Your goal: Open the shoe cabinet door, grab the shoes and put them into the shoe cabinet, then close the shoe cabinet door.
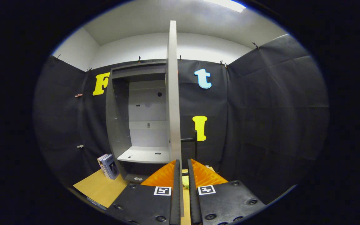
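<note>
I see my gripper (183, 167) narrowed around the open shoe cabinet door's (173, 93) edge, cabinet (117, 125) interior bare.

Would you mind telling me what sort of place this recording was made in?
Probably a cloth-walled recording booth: black cloth wall, an open shoe cabinet on a wooden table, and the gripper by the door's edge.

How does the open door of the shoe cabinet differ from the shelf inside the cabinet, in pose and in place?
The door stands upright, seen edge-on as a tall narrow strip; the shelf lies flat and shows its broad top. The door reaches out toward the fingers, its lower edge between them; the shelf sits deeper, beyond them, inside the shoe cabinet. The gripper has only a narrow gap between its fingers. Both are plain light panels.
</note>
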